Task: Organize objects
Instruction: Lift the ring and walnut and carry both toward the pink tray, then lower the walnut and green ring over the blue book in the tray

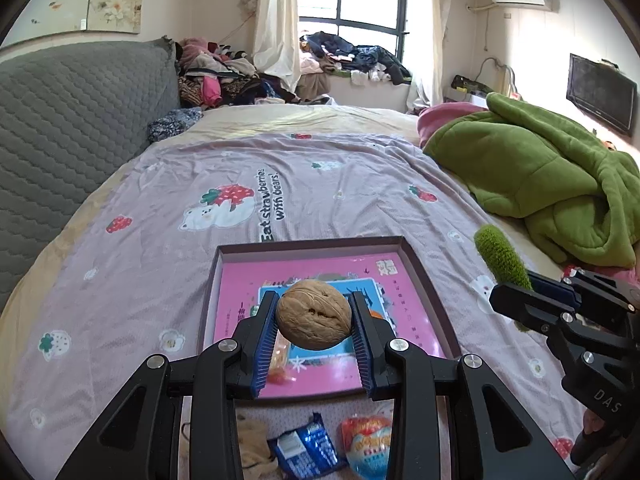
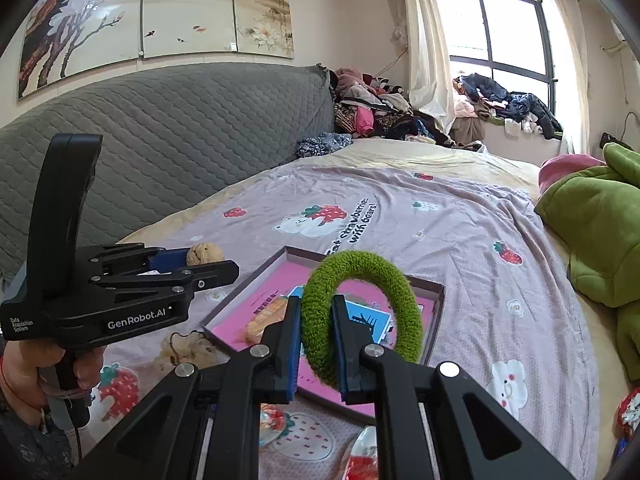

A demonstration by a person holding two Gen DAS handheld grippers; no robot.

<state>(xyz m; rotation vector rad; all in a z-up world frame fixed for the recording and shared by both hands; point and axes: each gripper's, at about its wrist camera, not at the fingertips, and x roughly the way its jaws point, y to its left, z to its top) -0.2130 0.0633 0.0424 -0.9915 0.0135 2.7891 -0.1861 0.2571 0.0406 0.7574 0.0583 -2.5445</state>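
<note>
My left gripper is shut on a brown walnut and holds it above a shallow box with a pink printed bottom on the bed. My right gripper is shut on a fuzzy green ring, held above the same box. The left gripper with the walnut shows at the left of the right wrist view. The right gripper and the ring's tip show at the right of the left wrist view. A wrapped snack lies inside the box.
A blue snack packet and a red-orange packet lie on the sheet in front of the box. A tan item lies left of the box. A green blanket is heaped at the right. A grey headboard stands on the left.
</note>
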